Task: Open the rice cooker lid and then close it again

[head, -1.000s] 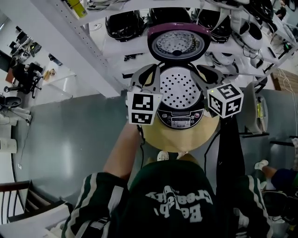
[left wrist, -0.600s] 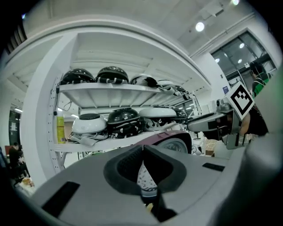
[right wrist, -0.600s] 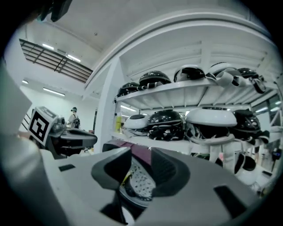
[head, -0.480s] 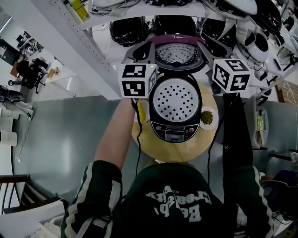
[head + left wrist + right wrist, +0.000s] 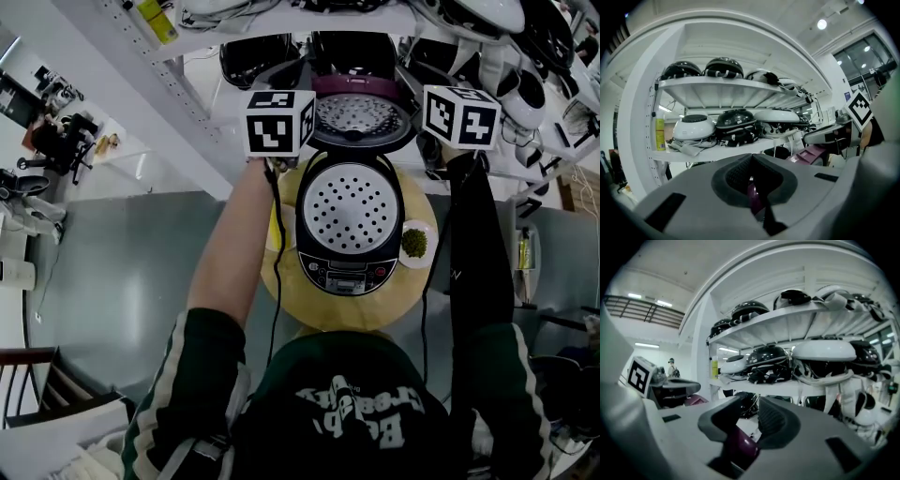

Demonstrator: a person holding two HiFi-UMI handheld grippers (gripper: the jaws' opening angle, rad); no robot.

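The lid (image 5: 361, 117) stands upright behind the rice cooker (image 5: 347, 272) on the table (image 5: 394, 305): opening looks done, closing remains. My left gripper (image 5: 752, 187) and right gripper (image 5: 750, 427) each pinch its purple rim, the right's jaws just tightened.

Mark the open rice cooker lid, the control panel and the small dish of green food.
rice cooker lid (image 5: 361, 117): head view, silvery inner plate.
control panel (image 5: 345, 277): head view, display at the front.
dish (image 5: 432, 246): head view, white rim right of the green food.
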